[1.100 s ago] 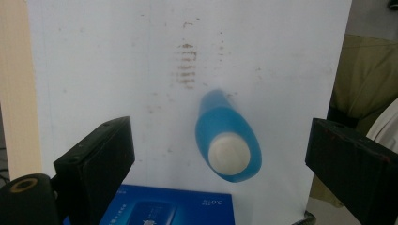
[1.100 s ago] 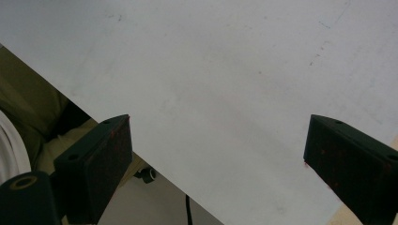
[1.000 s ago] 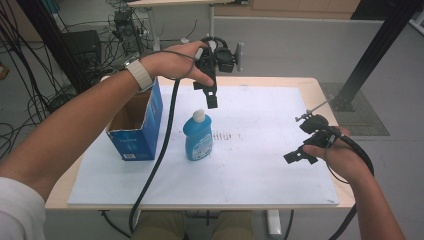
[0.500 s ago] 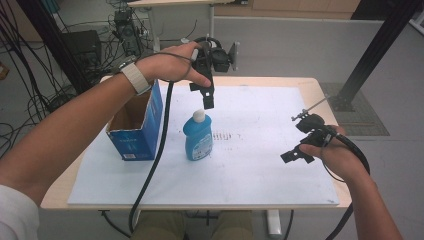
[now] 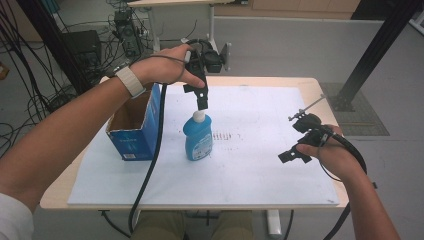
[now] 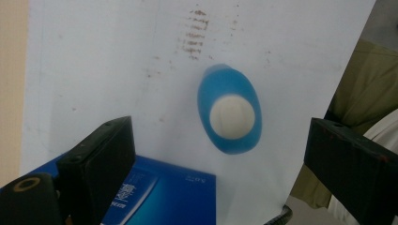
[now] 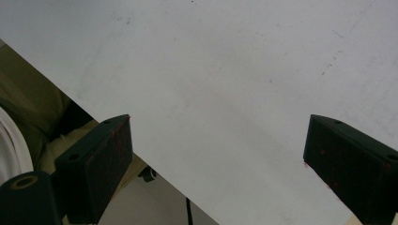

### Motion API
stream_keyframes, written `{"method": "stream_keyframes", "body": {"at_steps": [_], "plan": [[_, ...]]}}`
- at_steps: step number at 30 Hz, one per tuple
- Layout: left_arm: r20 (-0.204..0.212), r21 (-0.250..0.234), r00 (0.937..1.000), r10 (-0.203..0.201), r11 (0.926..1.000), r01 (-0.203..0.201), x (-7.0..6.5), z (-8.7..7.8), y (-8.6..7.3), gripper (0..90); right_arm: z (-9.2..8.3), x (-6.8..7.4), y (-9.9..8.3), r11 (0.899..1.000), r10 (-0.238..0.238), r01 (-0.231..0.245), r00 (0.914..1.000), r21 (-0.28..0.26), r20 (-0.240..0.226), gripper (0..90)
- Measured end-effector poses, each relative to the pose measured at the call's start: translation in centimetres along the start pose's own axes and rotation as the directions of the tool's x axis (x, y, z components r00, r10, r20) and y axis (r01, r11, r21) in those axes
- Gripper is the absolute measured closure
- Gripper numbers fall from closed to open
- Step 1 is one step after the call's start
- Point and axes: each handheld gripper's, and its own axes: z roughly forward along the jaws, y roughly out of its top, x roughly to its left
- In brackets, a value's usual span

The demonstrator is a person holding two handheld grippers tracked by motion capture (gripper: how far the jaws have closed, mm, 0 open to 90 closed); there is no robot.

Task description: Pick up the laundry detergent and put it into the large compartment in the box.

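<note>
Left tool (image 5: 201, 102) above blue bottle (image 5: 197, 136), open box (image 5: 136, 125) beside it

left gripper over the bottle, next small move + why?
Probably lower the left gripper straight down over the bottle. Its jaws stand wide open above the white cap, which sits between them in the left gripper view but nearer the right jaw, so a slight centring first may help. The bottle stands upright beside the blue box.
</note>
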Motion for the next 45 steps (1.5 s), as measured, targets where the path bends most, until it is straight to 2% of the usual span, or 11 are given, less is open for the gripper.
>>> {"method": "stream_keyframes", "body": {"at_steps": [20,36,45], "plan": [[0.027,0.004,0.9987,-0.043,0.9991,0.043,-0.3,-0.2,-0.3,9.5,-0.6,0.9,-0.4,1.000,-0.010,0.010,0.9999,-0.012,0.008,8.4],[0.027,0.020,0.9960,-0.085,0.9962,0.085,-0.2,-0.1,-0.2,9.0,-0.8,1.1,-0.2,1.000,-0.023,0.023,0.9997,-0.020,0.008,8.4],[0.021,0.040,0.9882,-0.152,0.9878,0.151,-0.2,0.7,-0.1,9.1,-0.2,1.2,-0.1,1.000,-0.027,0.027,0.9996,-0.017,-0.001,8.4]]}}
